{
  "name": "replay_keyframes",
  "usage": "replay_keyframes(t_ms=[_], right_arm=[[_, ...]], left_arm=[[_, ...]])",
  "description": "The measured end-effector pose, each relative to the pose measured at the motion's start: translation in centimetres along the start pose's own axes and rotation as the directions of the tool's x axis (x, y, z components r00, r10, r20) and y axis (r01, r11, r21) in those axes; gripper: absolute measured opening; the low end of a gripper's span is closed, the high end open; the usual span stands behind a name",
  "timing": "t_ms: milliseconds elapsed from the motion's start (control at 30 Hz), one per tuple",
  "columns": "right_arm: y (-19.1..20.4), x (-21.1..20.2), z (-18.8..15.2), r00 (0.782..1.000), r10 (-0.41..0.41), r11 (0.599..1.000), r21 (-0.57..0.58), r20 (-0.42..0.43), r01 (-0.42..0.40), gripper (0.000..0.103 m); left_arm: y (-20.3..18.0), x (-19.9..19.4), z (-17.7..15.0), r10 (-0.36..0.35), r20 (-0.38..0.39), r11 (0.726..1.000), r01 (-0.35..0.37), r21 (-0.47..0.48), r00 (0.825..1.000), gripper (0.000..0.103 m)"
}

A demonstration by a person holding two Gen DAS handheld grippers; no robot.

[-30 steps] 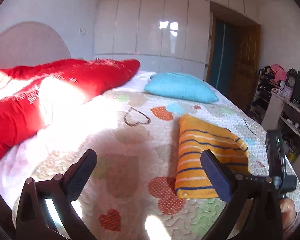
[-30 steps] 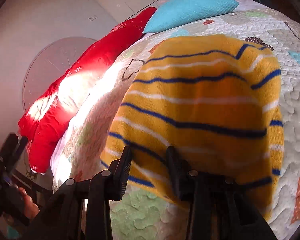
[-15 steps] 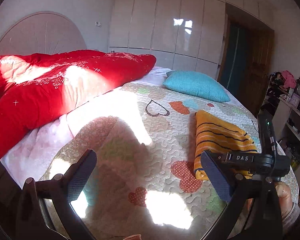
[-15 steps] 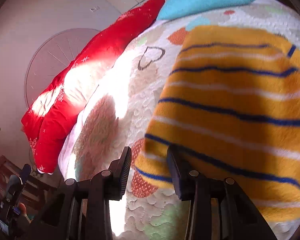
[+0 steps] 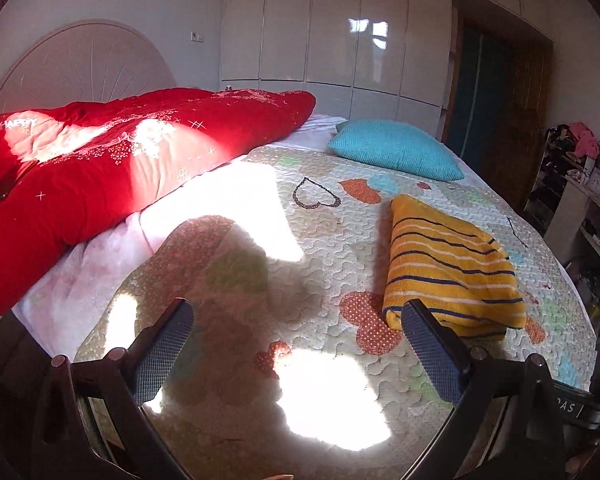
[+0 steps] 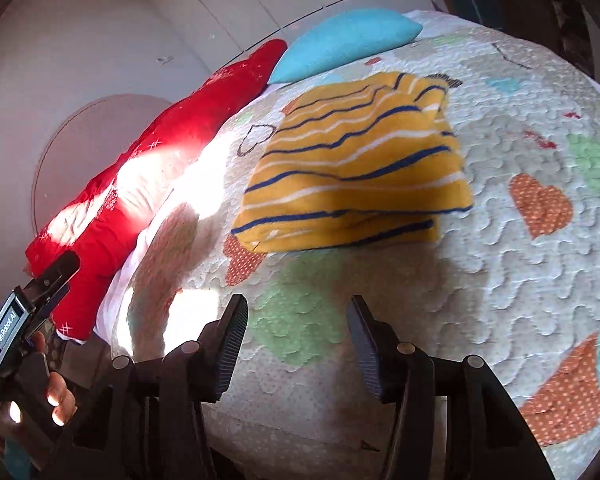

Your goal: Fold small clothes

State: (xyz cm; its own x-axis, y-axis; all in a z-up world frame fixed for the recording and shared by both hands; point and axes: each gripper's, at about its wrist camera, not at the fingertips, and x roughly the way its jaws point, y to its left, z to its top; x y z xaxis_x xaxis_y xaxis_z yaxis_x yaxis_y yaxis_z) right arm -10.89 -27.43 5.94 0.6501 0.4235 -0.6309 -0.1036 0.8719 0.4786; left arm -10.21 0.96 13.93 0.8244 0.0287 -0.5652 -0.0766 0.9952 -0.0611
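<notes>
On the bed's heart-patterned quilt (image 5: 324,240), just in front of a turquoise pillow (image 5: 396,154), a folded yellow striped garment (image 6: 356,168) lies flat while both the left gripper (image 5: 296,354) and right gripper (image 6: 298,346), its jaws just opened, hang empty and released near it; pulling away cleanly should keep the fold undisturbed.

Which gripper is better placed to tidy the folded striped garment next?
Right. The right gripper, jaws just opened and empty, faces the yellow striped garment head-on; the left gripper points at bare quilt beside it.
</notes>
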Motion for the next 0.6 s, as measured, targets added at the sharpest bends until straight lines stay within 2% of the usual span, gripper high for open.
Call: replay_keyframes(t_ms=[100, 200, 333, 600], right_arm=[[-0.1, -1.8, 0.5, 0.992, -0.118, 0.992, -0.033, 0.051, 0.120, 0.062], [0.1, -2.5, 0.7, 0.979, -0.189, 0.980, -0.050, 0.073, 0.193, 0.065], [0.0, -2.8, 0.4, 0.975, -0.212, 0.975, -0.053, 0.069, 0.216, 0.066], [0.7, -3.1, 0.1, 0.962, -0.258, 0.962, -0.070, 0.085, 0.264, 0.070]], left_arm=[[-1.5, -0.7, -0.2, -0.006, -0.009, 1.000, 0.006, 0.027, 1.000, 0.103], [-2.6, -1.0, -0.5, -0.042, -0.031, 0.999, 0.043, 0.034, 0.999, 0.103], [-3.7, -1.3, -1.0, -0.060, -0.063, 0.997, 0.063, 0.051, 0.996, 0.103], [-4.2, -1.4, -1.8, -0.036, -0.098, 0.995, 0.045, 0.087, 0.995, 0.103]])
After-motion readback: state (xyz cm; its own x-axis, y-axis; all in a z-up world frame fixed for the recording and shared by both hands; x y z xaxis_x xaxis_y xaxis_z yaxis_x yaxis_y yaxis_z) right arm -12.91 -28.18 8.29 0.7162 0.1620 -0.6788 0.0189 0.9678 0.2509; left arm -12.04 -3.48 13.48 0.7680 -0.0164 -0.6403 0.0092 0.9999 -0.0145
